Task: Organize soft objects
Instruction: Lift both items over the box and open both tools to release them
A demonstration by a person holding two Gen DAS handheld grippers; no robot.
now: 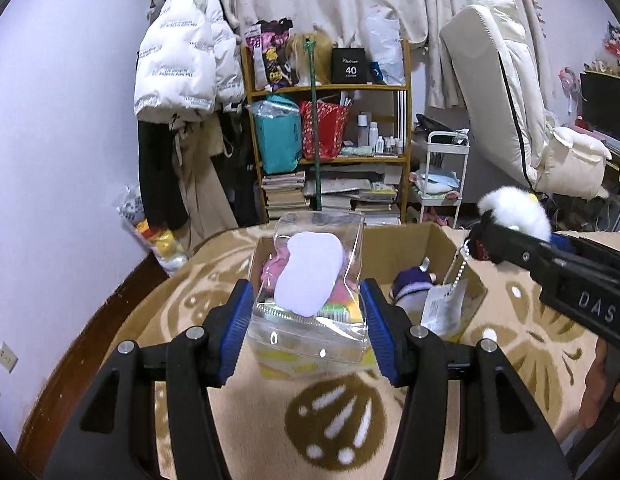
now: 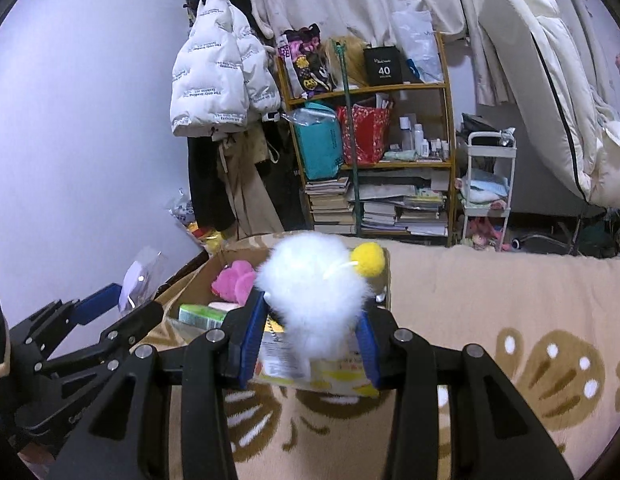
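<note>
1. Left hand-held gripper: blue pads closed against both sides of a clear plastic pouch, centre of the left wrist view. The pouch carries a white oval patch and holds something pink and multicoloured; contents too distorted to name.

2. The pouch hangs above the near-left corner of an open cardboard box, which sits on a beige patterned blanket over what looks like a bed. The pouch is not yet released.

3. Right hand-held gripper: clamped on a white fluffy plush with a yellow pom-pom, centre of the right wrist view. A ball chain and printed tag dangle below it.

4. The plush is held over the near rim of the same box, not yet inside. In the left wrist view it shows at mid-right, above the box's right edge.

5. Already in the box: a pink plush, a green packet, and a purple-and-white doll toward the box's right side. So part of the sorting appears done.

6. Left to do, by my reading: lower and release both held items into the box. 2 items in hand, at least 3 stowed.

7. No other loose soft items show on the blanket in either view, though the fisheye edges hide much of it.
</note>
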